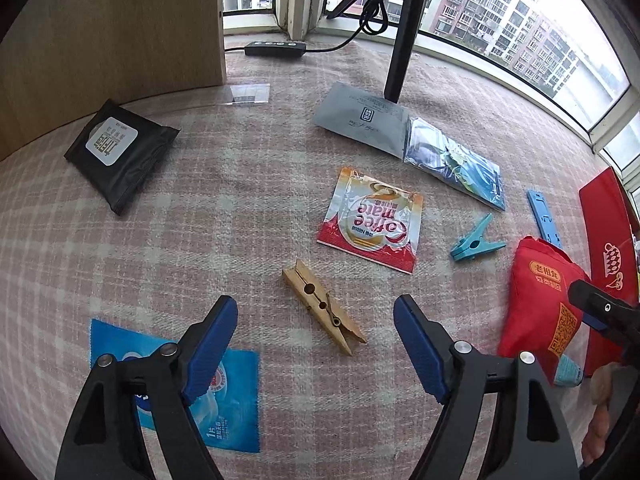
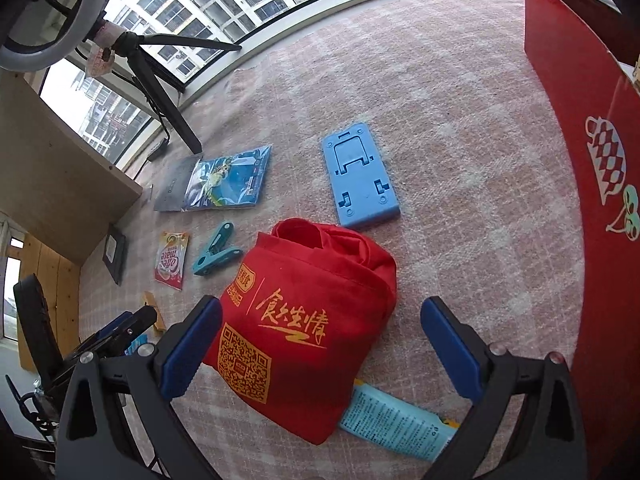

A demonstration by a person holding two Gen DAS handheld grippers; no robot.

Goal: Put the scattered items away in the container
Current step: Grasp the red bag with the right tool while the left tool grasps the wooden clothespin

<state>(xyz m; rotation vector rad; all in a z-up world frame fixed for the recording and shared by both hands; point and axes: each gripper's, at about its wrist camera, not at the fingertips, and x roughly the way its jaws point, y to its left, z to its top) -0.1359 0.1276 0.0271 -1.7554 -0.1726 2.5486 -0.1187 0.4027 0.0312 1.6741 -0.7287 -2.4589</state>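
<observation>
In the left wrist view, the left gripper (image 1: 316, 344) is wide open and holds nothing. The wooden peg (image 1: 323, 307) lies right between its fingers (image 1: 212, 344), so I think the step is picking up this peg. Next, the fingers need to come down and close on it. Counting out from the peg: one coffee sachet (image 1: 372, 222) just past it, one teal clip (image 1: 474, 240) to the right of it, one blue wipe packet (image 1: 224, 400) to the left of it, one black pack (image 1: 120, 152) far left of it.

In the right wrist view, the right gripper (image 2: 322, 346) is wide open too and holds nothing. The red cloth bag (image 2: 304, 320) lies between its fingers (image 2: 188, 348). Past the bag is one blue plastic stand (image 2: 360, 176). Far right of the bag stands the red box (image 2: 588, 128), which looks like the container. The things are all still out on the checked blanket (image 2: 460, 160).
</observation>
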